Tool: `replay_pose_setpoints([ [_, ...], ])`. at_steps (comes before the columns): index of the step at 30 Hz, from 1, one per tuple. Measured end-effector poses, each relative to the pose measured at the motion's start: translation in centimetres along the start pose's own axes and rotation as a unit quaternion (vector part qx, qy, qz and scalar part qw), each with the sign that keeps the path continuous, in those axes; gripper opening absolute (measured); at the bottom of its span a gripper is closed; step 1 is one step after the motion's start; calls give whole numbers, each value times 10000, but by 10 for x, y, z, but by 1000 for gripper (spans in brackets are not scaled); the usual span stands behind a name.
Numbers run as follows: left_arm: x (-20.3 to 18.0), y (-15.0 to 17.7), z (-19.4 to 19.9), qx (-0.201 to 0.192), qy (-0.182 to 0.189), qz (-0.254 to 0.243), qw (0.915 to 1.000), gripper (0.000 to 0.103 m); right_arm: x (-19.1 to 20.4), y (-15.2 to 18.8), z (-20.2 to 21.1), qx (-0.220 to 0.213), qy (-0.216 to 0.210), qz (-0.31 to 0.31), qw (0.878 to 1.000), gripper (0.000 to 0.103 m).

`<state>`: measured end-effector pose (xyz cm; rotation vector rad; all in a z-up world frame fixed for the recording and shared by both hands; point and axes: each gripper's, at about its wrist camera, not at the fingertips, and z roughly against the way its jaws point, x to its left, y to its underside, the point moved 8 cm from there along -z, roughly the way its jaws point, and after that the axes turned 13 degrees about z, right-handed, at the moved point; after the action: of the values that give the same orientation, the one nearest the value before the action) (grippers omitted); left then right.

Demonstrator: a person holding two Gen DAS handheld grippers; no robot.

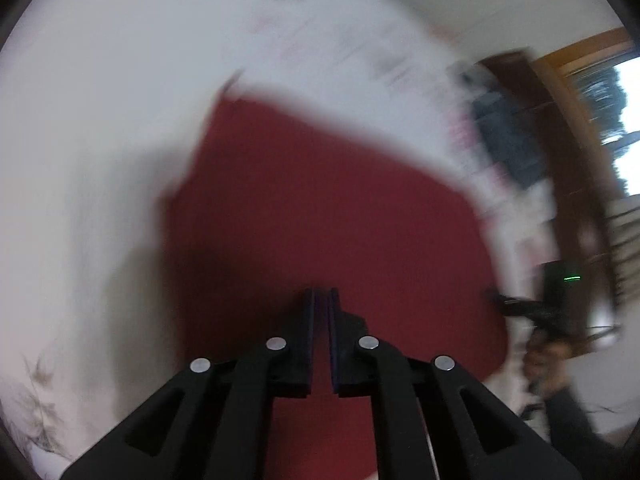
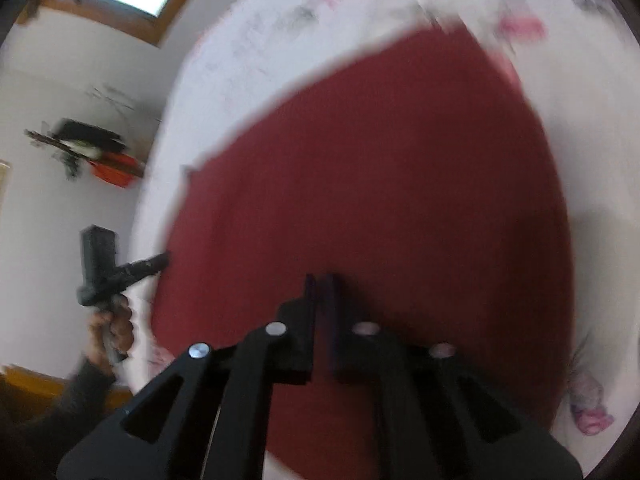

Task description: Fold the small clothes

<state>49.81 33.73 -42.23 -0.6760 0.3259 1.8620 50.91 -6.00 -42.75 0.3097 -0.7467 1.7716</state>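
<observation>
Item: dark red garment [image 1: 332, 208], small, type not told through motion blur. It is seen spread over a white bedsheet with a pink floral print [image 1: 100, 160]; in the left wrist view it fills the centre and runs off toward 6 o'clock, with a corner at 11 o'clock.

Left gripper [image 1: 321, 300]: the jaws are drawn close, only a thin slit being left between them, and red cloth is seen through the slit. Whether an edge of the garment is pinched cannot be told; the tips are shown over the cloth at 6 o'clock.

Right gripper [image 2: 321, 284]: the jaws are likewise narrowed to a slit over the garment at 6 o'clock. A hold on the cloth is not confirmed.

Cross views: in the left wrist view the right-hand tool is seen at 4 o'clock, off the garment's edge, gripped by a hand [image 1: 544, 364] in a dark sleeve. In the right wrist view the left-hand tool is seen at 9 o'clock, its tip at the garment's border.

Background: a wood-framed window [image 1: 624, 120], white wall.

Step in hand, as judged: the near edge is being taken up or carried for a fold; heavy blur suggests fast motion.

Next move, as judged: both corners are to be carried level toward 12 o'clock and laid edge upon edge, without bunching.
</observation>
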Motion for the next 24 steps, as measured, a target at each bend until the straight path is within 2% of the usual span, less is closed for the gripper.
replay_pose_setpoints([
  [1, 13, -1, -1, 19, 202, 281, 9994, 2, -6, 3, 0, -110, -108, -150, 9998, 0],
  [2, 17, -3, 4, -68, 211, 410, 9989, 2, -11, 4, 5, -208, -108, -320, 9992, 0],
  [3, 16, -5, 14, -217, 139, 432, 9987, 1, -9, 5, 16, -369, 6, -503, 9981, 0],
  [4, 7, -4, 27, -337, 206, 368, 9985, 3, 1, 5, 24, -471, -18, -501, 9976, 6],
  [5, -4, 2, 38, -370, 383, 304, 9981, 3, 16, 8, 29, -538, -137, -400, 9977, 6],
  [7, -29, 24, 54, -306, 858, 90, 9958, 3, 60, 23, 25, -424, -443, 22, 9981, 6],
  [8, -43, 42, 55, -147, 1086, -59, 9940, 3, 78, 31, 18, -301, -525, 217, 9979, 6],
  [10, -58, 82, 42, 184, 1079, -454, 9930, 3, 106, 57, -8, 84, -675, 472, 9966, 6],
  [11, -59, 103, 24, 363, 877, -647, 9934, 4, 111, 67, -22, 242, -634, 535, 9963, 6],
  [12, -54, 110, 14, 422, 688, -717, 9942, 4, 109, 78, -36, 395, -465, 564, 9965, 0],
  [13, -43, 116, 1, 456, 432, -702, 9956, 1, 103, 84, -43, 408, -357, 530, 9971, 0],
  [14, -28, 115, -8, 489, 326, -565, 9967, 2, 98, 87, -44, 361, -373, 457, 9976, 0],
  [16, -9, 109, -8, 484, 498, -183, 9974, 2, 87, 91, -34, 287, -409, 236, 9985, 0],
  [18, -3, 107, 0, 411, 506, -85, 9978, 2, 74, 93, -12, 220, -176, 276, 9992, 0],
  [21, 11, 104, 20, 308, 406, -84, 9987, 2, 27, 95, 31, 48, 113, -30, 9999, 0],
  [24, 37, 100, 41, 135, 519, 313, 9981, 2, -13, 107, 70, -229, 410, -484, 9977, 0],
])
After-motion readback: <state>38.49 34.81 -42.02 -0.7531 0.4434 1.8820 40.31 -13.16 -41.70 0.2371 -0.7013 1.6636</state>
